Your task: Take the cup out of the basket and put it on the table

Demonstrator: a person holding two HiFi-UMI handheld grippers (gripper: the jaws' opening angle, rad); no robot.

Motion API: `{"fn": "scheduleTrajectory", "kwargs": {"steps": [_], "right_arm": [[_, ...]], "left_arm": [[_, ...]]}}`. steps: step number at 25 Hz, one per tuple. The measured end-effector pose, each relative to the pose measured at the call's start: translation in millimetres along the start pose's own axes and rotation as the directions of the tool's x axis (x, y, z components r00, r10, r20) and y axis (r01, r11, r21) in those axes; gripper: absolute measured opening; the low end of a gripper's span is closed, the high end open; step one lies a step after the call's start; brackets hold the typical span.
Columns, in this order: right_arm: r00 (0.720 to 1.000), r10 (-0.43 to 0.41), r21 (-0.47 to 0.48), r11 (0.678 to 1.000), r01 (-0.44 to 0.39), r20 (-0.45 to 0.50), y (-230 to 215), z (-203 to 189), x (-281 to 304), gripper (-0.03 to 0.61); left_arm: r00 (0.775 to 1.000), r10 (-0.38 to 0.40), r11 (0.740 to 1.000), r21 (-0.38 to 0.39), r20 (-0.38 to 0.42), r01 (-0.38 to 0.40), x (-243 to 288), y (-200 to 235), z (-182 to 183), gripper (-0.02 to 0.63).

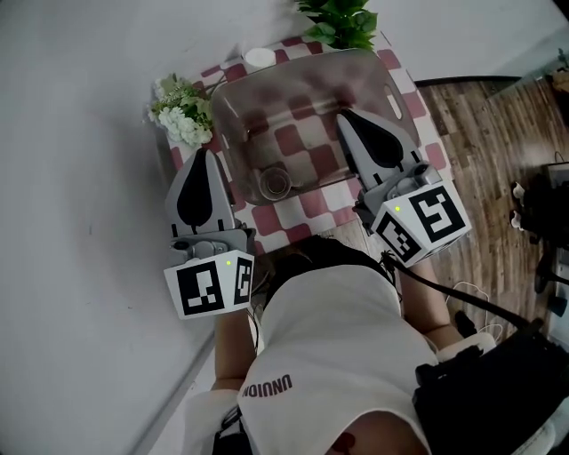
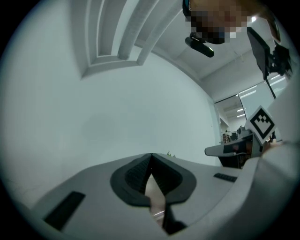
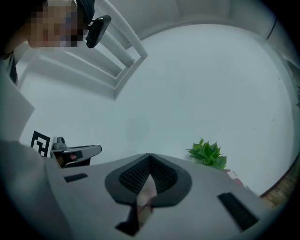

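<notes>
In the head view, a clear plastic basket (image 1: 391,89) stands on a table with a red-and-white checked cloth (image 1: 302,227). A small clear cup (image 1: 275,182) sits upright at the basket's near end. My left gripper (image 1: 203,153) hangs left of the basket, by the table's left edge, its jaws shut and empty. My right gripper (image 1: 342,115) hovers above the basket's right half, also shut and empty. Both gripper views face a pale wall. In each the left gripper (image 2: 151,157) and the right gripper (image 3: 150,157) have pads meeting at the tip. The cup is hidden in those views.
White flowers (image 1: 182,111) stand at the table's left corner, a green plant (image 1: 342,22) at its far edge, also seen as the plant (image 3: 208,154). A small white round container (image 1: 259,59) sits behind the basket. Wooden floor (image 1: 480,151) lies to the right.
</notes>
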State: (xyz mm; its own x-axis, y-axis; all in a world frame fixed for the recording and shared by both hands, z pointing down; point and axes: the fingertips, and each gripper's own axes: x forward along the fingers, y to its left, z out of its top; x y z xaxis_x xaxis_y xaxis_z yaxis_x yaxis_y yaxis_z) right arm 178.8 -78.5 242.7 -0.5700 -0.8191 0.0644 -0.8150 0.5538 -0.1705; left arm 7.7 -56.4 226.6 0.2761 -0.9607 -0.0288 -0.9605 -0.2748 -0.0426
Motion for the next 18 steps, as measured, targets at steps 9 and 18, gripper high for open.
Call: {"fn": "scheduleTrajectory", "kwargs": {"steps": [9, 18], "right_arm": [[1.0, -0.006, 0.031, 1.0, 0.006, -0.003, -16.3, 4.9, 17.9, 0.017], [0.999, -0.031, 0.032, 0.999, 0.031, -0.023, -20.2, 5.0, 42.1, 0.017]], "left_arm": [[0.995, -0.096, 0.995, -0.037, -0.002, 0.096, 32.7, 0.9, 14.6, 0.012], [0.974, -0.227, 0.974, -0.032, -0.014, 0.226, 65.3, 1.8, 16.4, 0.012]]}}
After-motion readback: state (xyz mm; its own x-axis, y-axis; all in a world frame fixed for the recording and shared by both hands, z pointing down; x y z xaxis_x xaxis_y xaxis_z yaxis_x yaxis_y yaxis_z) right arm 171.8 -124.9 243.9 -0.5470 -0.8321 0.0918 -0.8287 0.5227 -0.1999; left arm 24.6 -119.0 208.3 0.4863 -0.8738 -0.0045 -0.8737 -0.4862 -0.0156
